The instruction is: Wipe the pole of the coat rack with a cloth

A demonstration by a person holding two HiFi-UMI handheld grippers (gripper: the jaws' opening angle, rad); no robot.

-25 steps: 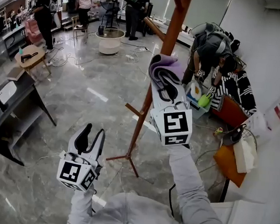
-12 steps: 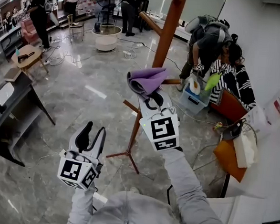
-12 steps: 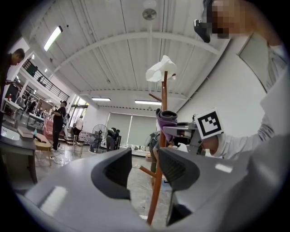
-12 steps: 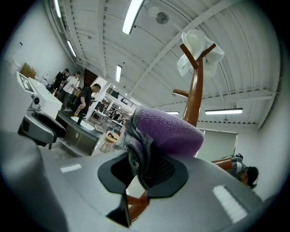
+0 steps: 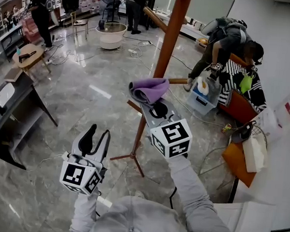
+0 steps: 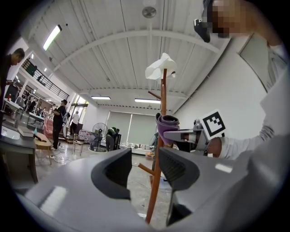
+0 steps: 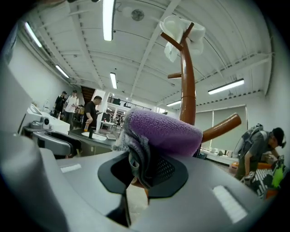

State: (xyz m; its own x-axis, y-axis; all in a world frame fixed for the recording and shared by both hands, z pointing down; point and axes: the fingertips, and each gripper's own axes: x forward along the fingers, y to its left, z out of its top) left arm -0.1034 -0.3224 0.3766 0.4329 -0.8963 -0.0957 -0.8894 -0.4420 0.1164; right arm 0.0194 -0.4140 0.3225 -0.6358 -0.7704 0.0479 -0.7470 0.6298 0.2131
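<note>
Purple cloth [image 5: 149,90] should press flat on the brown pole [image 5: 165,50] of the coat rack and slide along it. Steady, light sideways pressure seems wise, so the thin-legged stand does not tip. Nearest, the left gripper [image 5: 97,134] hangs low with its jaws apart, holding nothing. Further out, the right gripper [image 5: 153,102] has its jaws clamped on the folded cloth. The cloth sits at the pole about mid-height, beside a side peg [image 5: 179,81]; whether it touches the pole I cannot tell.
</note>
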